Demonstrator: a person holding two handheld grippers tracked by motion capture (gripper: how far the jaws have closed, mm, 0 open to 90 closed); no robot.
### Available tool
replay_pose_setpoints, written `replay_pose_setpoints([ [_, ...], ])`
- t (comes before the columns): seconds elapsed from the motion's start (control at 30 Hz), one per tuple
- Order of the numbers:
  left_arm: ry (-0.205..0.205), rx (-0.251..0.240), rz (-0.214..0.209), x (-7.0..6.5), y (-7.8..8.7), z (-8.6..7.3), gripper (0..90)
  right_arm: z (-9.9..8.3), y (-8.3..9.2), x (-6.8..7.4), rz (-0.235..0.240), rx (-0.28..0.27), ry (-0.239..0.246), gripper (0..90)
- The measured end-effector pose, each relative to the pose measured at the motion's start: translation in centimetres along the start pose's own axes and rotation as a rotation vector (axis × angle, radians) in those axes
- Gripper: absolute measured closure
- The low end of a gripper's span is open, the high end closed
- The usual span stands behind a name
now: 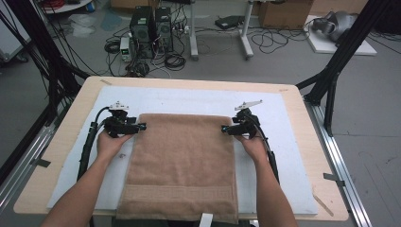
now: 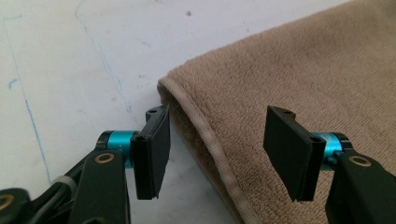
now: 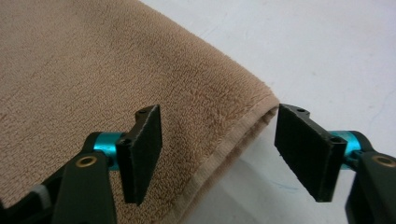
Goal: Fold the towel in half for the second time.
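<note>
Lying flat on the white mat [image 1: 283,156] that covers the worktop [image 1: 71,156] is a tan terry towel [image 1: 182,165], folded, with a woven key-pattern band near the edge closest to the person and a stitched hem along its sides. At the towel's far left corner, the left gripper [image 2: 215,154] stands apart, its 2 pads straddling the hem without pressing it. At the far right corner, the right gripper [image 3: 219,154] is likewise spread, hem between its pads, untouched.
</note>
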State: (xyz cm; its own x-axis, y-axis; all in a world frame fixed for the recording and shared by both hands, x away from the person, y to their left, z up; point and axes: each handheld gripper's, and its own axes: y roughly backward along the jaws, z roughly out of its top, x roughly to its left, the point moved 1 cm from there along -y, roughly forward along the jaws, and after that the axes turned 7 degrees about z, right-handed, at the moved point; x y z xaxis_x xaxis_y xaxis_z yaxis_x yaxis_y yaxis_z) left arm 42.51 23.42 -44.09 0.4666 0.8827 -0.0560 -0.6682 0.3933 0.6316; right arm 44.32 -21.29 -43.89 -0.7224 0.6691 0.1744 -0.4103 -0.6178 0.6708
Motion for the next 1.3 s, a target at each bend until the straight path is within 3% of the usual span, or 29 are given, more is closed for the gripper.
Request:
replay_pose_setpoints([
  [0.07,0.001,0.010,-0.002,-0.1,-0.3,-0.1,43.9,-0.2,-0.5,-0.1,-0.005,0.014,-0.013,36.5],
  [0.13,-0.008,0.056,-0.006,-0.2,-0.8,-0.4,49.9,-0.5,-0.8,-0.1,0.004,0.023,-0.029,41.6],
  [0.23,-0.007,0.061,0.000,-0.3,-0.9,-0.4,52.7,-0.7,-1.0,0.0,-0.006,0.013,-0.034,45.3],
  [0.3,-0.026,0.065,0.010,-0.6,-0.9,-0.3,54.4,-0.7,-1.0,0.0,0.003,0.016,-0.031,52.9],
  [0.4,-0.042,0.071,-0.007,-1.1,-0.9,-0.2,66.4,-0.6,-1.1,0.4,0.036,0.025,-0.014,66.5],
  [0.53,0.009,0.087,-0.049,-0.9,-1.0,-0.2,78.7,-0.7,-1.1,0.4,0.085,0.019,-0.050,78.9],
  [0.67,0.016,0.087,-0.051,-1.0,-0.9,-0.1,82.2,-0.6,-0.9,0.5,0.109,0.019,-0.062,81.3],
  [0.87,0.021,0.019,-0.065,-1.1,0.5,0.5,83.0,0.1,0.8,0.8,0.134,-0.035,-0.024,81.4],
  [1.1,-0.014,-0.072,-0.086,-1.5,3.0,1.5,83.1,0.8,3.3,1.8,0.164,-0.101,0.025,81.4],
  [1.3,-0.056,-0.145,-0.099,-2.0,6.0,1.8,83.0,1.7,5.9,3.7,0.201,-0.150,0.084,81.3],
])
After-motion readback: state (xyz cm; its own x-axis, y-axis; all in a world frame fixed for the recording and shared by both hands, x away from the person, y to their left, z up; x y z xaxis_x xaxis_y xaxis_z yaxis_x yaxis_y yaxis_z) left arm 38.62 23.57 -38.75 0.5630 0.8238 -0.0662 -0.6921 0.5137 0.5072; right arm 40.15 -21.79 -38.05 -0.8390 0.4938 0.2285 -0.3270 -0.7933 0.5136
